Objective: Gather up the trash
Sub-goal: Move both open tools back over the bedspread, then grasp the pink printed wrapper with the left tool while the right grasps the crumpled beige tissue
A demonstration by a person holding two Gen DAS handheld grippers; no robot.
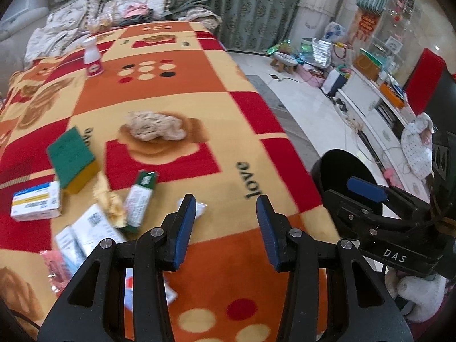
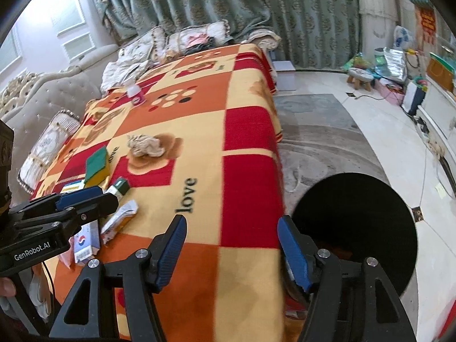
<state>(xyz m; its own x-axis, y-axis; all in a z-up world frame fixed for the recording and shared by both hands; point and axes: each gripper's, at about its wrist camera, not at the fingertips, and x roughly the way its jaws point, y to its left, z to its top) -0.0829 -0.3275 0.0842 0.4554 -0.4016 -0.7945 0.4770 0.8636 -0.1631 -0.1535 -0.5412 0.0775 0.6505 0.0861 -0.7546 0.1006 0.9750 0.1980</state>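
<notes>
Both hand-held grippers are hovering over the near end of a surface covered with a patterned blanket (image 1: 199, 85) in orange, red and cream squares. The left gripper (image 1: 226, 209) is holding its blue-padded jaws spread apart with nothing between them; a small white scrap (image 1: 201, 208) is lying on the blanket just beside its left finger, though whether they touch is not resolvable. The right gripper (image 2: 232, 235) is likewise standing wide open and empty, sitting over the blanket's right edge, with the black round bin (image 2: 356, 233) standing on the floor just beyond its right finger. The trash is lying scattered on the blanket: a crumpled beige wad (image 1: 155, 125) is resting well ahead near the middle, a green-topped yellow sponge (image 1: 72, 156) is lying to its left, a white and blue box (image 1: 35, 202) is sitting near the left edge, a green and white carton (image 1: 141, 196) is lying just beside a crumpled yellow wrapper (image 1: 111, 202), and flat white packets (image 1: 85, 230) are lying nearest the left gripper's base. A white bottle with a pink label (image 1: 92, 57) is standing upright far back. Motion blur is softening both views.
</notes>
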